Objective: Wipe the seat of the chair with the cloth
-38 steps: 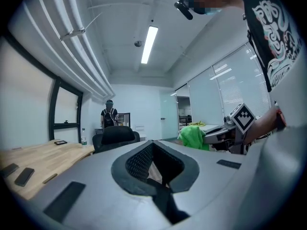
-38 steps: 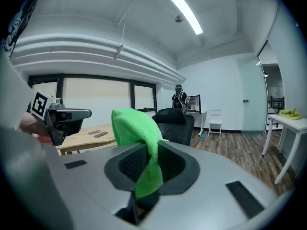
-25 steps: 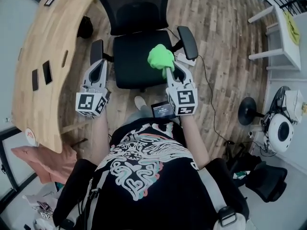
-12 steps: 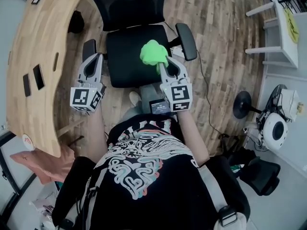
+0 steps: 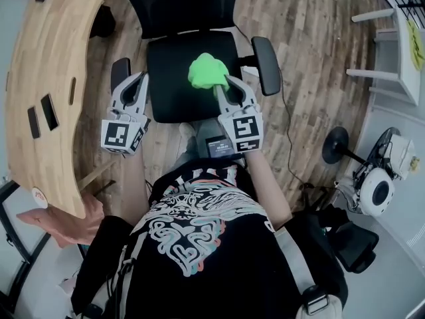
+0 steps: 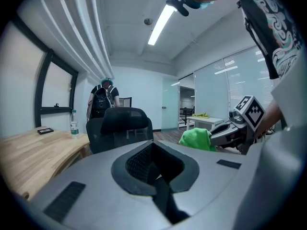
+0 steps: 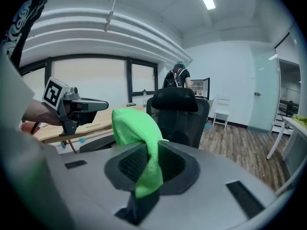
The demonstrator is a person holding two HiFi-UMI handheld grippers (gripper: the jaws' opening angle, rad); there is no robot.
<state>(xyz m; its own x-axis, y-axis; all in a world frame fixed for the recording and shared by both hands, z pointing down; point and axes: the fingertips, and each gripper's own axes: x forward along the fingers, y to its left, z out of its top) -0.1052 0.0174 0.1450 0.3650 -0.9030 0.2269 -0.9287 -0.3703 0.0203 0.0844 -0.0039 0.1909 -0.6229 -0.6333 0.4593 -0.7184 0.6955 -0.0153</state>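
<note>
While the right gripper (image 5: 224,87) pinches one fold of bunched bright-green cloth (image 5: 204,70) over the black chair seat (image 5: 169,78), the left gripper (image 5: 137,85) empty, fingers pressed together, seat friction could tug it free.

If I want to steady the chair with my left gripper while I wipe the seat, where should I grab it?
Probably the armrest right beside the left hand-held gripper. It is a long, narrow pad, so come down from above with the jaws across its narrow width. Those jaws are shut now, so open them first. The right hand-held gripper holds the cloth.
</note>
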